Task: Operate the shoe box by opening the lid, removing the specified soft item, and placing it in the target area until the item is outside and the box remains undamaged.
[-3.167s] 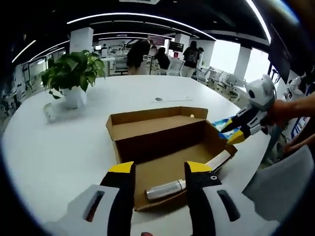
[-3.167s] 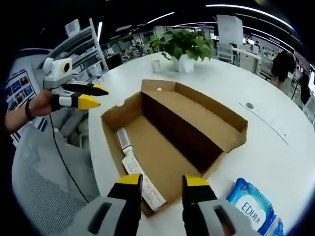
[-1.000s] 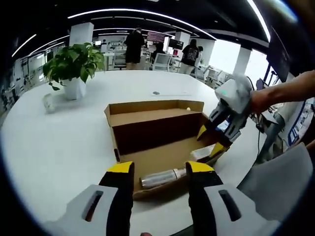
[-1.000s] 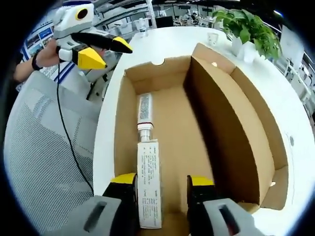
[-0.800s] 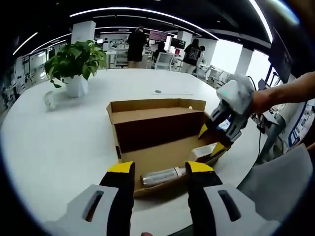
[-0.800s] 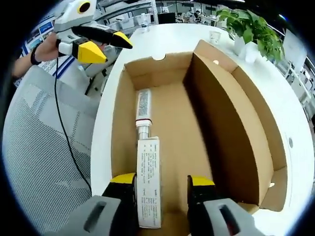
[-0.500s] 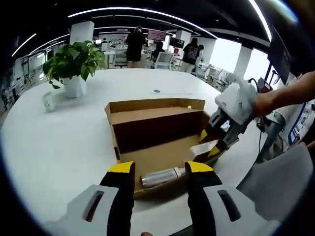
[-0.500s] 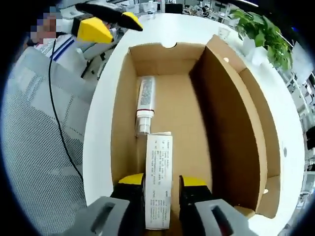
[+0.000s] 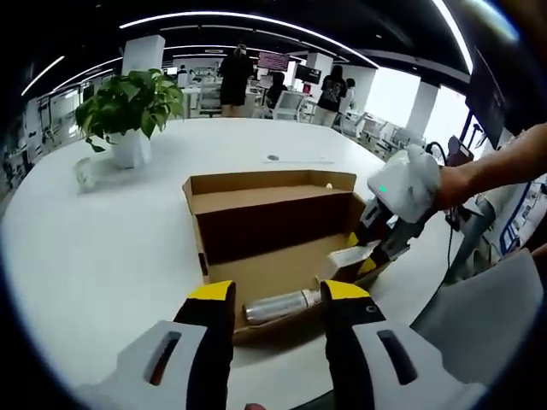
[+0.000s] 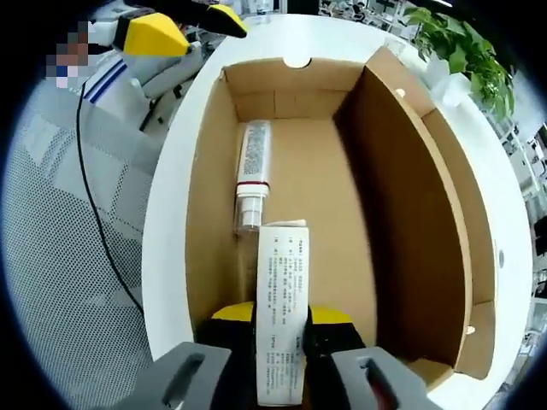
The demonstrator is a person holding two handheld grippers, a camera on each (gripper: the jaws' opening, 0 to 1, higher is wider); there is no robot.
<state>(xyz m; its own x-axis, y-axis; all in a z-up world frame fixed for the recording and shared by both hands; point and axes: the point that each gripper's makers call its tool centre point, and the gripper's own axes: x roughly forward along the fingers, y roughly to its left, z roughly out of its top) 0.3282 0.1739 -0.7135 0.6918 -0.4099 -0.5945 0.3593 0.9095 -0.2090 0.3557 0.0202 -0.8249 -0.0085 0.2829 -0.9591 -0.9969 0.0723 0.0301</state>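
The open brown shoe box lies on the white table, its lid folded back. Inside it, a silver-white tube lies along the near wall. My left gripper hovers open just above and in front of that tube, empty. My right gripper is shut on a long white printed carton, whose far end is tilted up over the box floor. Beyond the carton, the tube lies in line with it. The right gripper reaches into the box's right end, and the left gripper shows above the box's far end.
A potted plant and a small cup stand at the table's far left. A grey mesh chair sits beside the table's edge. People stand among desks in the background. A person's arm holds the right gripper.
My right gripper closed on the white carton and tilted its far end up off the box floor. The left gripper stayed open over the tube.
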